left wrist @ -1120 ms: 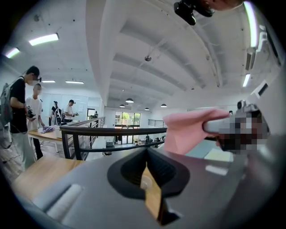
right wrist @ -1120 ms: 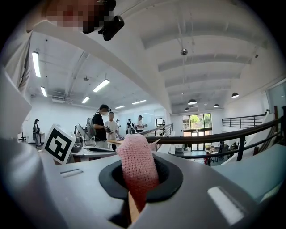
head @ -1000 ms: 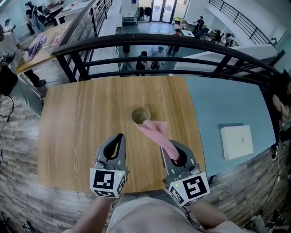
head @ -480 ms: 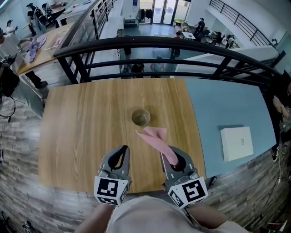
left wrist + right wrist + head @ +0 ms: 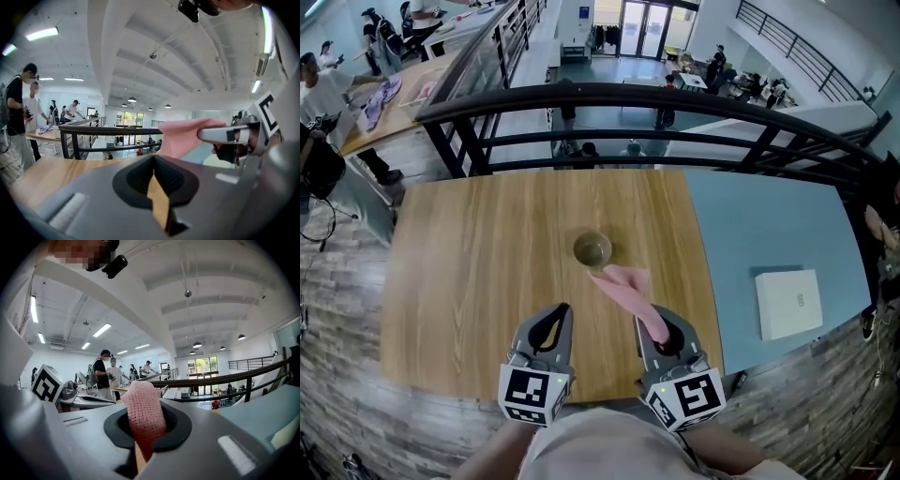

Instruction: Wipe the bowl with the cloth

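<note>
Clamping pink cloth [image 5: 624, 284] in right gripper [image 5: 651, 324], left gripper [image 5: 555, 319] closed, empty

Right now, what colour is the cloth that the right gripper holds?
Pink. The cloth has a knitted look, clearest in the right gripper view.

A light-wood worktop [image 5: 487, 281] stands against a black metal railing [image 5: 628, 94] that overlooks a lower hall ending in glass doors [image 5: 639, 26]. A pale blue surface [image 5: 759, 216] adjoins it on the right and carries a flat white box [image 5: 789, 304]. Grey plank flooring [image 5: 337, 309] lies around. A white ceiling beam [image 5: 117, 305] runs beside strip lights [image 5: 101, 330]. A person [image 5: 321, 89] stands at a far table [image 5: 394, 105].
</note>
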A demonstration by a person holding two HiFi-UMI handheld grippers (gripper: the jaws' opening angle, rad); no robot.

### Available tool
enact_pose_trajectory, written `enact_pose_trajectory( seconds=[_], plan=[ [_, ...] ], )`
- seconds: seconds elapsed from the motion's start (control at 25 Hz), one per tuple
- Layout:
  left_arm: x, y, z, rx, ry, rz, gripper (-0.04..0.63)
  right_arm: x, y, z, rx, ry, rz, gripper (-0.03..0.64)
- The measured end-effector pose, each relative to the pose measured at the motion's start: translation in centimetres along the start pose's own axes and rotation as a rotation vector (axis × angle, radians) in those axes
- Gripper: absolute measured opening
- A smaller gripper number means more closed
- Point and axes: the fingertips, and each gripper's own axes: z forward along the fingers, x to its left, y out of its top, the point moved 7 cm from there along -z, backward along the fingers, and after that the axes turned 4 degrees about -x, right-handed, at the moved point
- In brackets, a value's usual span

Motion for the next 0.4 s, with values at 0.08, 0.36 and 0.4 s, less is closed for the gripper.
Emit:
enact_pose_trajectory(
  seconds=[0.08, 0.36, 0.4],
  plan=[
    [-0.09, 0.01, 0.12, 0.003, -0.003, 0.005, 0.002, -0.2, -0.1, 0.03, -0.002, -0.007, -0.004, 0.014],
    [-0.02, -0.16, 0.39, 0.027, -0.008, 0.009, 0.002, -0.59, -0.27, 0.25, -0.002, -0.029, 0.015, 0.014],
    [-0.02, -0.15, 0.43, 0.029, -0.007, 0.006, 0.002, -0.62, -0.26, 0.22, -0.001, -0.031, 0.021, 0.014]
  ],
)
